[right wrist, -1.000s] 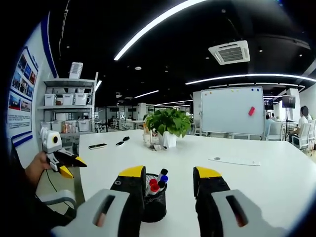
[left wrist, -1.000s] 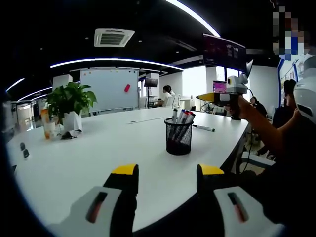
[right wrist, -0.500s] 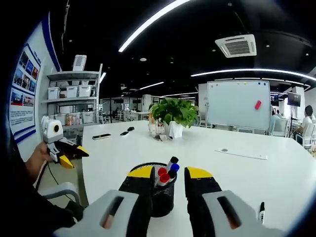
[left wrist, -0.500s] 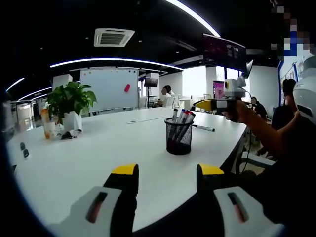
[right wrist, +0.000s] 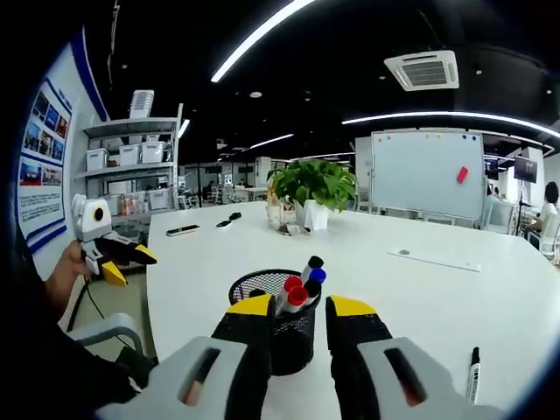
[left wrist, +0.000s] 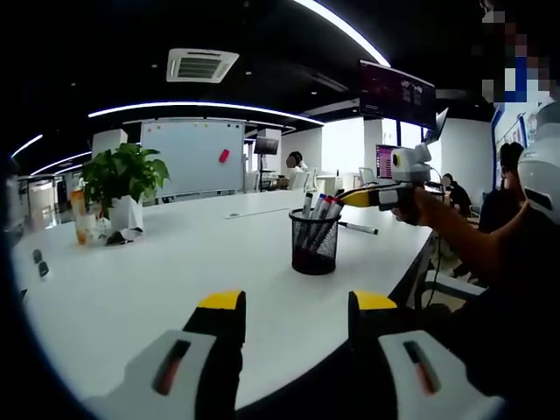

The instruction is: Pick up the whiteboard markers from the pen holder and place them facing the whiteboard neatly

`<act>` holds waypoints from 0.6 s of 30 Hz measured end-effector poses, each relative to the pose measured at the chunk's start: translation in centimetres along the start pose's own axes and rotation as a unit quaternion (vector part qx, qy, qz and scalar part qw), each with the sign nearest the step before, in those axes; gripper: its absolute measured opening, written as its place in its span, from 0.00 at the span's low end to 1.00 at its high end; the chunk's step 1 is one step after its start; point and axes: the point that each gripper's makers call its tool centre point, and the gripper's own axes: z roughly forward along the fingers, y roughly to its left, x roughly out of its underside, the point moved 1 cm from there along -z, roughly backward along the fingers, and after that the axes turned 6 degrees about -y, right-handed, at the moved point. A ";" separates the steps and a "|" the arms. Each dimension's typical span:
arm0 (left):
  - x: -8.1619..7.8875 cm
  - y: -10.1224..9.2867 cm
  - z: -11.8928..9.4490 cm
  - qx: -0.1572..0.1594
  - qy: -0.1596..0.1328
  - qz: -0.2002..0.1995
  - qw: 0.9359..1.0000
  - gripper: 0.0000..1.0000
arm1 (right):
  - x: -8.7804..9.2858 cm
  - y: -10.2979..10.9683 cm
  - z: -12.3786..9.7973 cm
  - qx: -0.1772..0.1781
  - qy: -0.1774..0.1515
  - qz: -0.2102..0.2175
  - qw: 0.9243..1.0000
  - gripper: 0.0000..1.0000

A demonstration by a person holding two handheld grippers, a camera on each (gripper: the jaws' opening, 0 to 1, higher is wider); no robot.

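A black mesh pen holder (left wrist: 314, 241) is standing on the big white table (left wrist: 157, 271), near the edge where the person is sitting, with several whiteboard markers (left wrist: 320, 208) sticking up out of it. In the left gripper view the right gripper (left wrist: 353, 198) is reaching in from the right, its yellow tips nearly together and pointing right at the marker tops; whether it is actually touching one I cannot tell. The left gripper (left wrist: 286, 303) is hanging back over the near table edge, its jaws standing well apart with nothing between them.

The right gripper view is looking down over the same holder (right wrist: 282, 325) from close by: red, blue and black marker caps (right wrist: 303, 282) are poking up just between and above its own yellow tips (right wrist: 299, 306), which are sitting a narrow gap apart and gripping nothing that I can make out. This view is also showing the left gripper (right wrist: 122, 262) far off to the left in a hand, jaws parted, and a loose black marker (right wrist: 473, 374) lying flat on the table to the right.

A whiteboard (right wrist: 426, 174) is standing beyond the far end of the table, and a potted plant (right wrist: 311, 190) is sitting on the table.
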 end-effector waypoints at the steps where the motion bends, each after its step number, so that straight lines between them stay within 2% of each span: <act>1: -0.1 -0.1 0.0 0.002 -0.001 0.001 1.000 0.48 | 0.0 0.1 0.1 -0.001 0.000 -0.001 1.000 0.25; 18: 0.4 0.0 0.1 0.003 0.008 -0.003 1.000 0.48 | 0.2 1.8 0.9 -0.033 0.007 -0.028 0.999 0.19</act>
